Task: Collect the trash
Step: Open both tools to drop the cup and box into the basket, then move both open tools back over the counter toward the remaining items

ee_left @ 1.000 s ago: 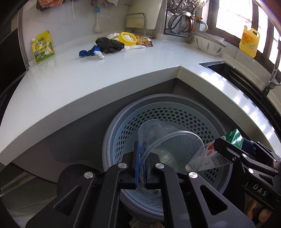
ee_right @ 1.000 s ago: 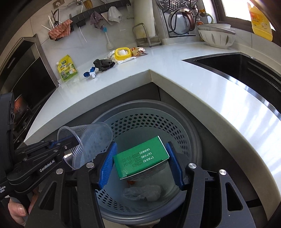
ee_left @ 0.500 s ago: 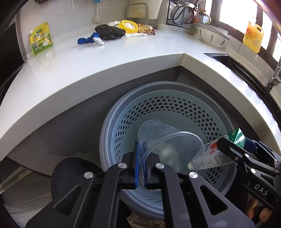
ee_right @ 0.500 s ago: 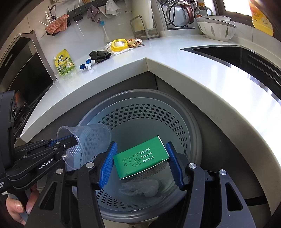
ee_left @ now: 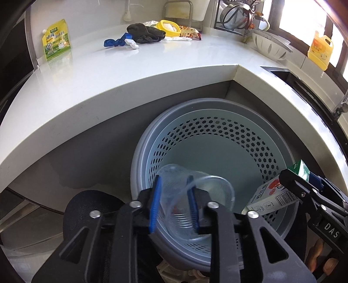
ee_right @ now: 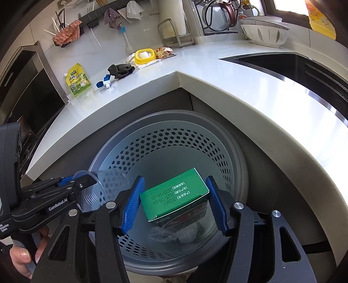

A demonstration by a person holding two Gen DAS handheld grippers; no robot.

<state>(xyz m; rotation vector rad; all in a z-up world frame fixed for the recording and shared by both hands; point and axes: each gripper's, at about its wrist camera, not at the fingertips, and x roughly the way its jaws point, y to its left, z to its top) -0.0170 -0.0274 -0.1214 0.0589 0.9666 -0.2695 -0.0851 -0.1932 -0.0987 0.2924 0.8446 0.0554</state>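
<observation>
Left gripper (ee_left: 174, 200) jaws have just been opening; clear plastic cup (ee_left: 191, 202) sits loose between them, lower centre, over the perforated bin (ee_left: 217, 130). Right gripper (ee_right: 174, 204) clamps the green carton (ee_right: 174, 193) above the bin.

White countertop (ee_left: 152, 71), yellow detergent bottle (ee_left: 319, 50), white colander (ee_left: 270, 46), kettle (ee_right: 219, 15), sink (ee_right: 304, 67)

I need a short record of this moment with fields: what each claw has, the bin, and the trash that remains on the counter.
left claw: jaws just opening, clear plastic cup loose between them, over the bin
right claw: closed on green carton, over the bin
bin: grey perforated basket, crumpled plastic at the bottom
counter: green pouch, dark cloth, snack wrapper
</observation>
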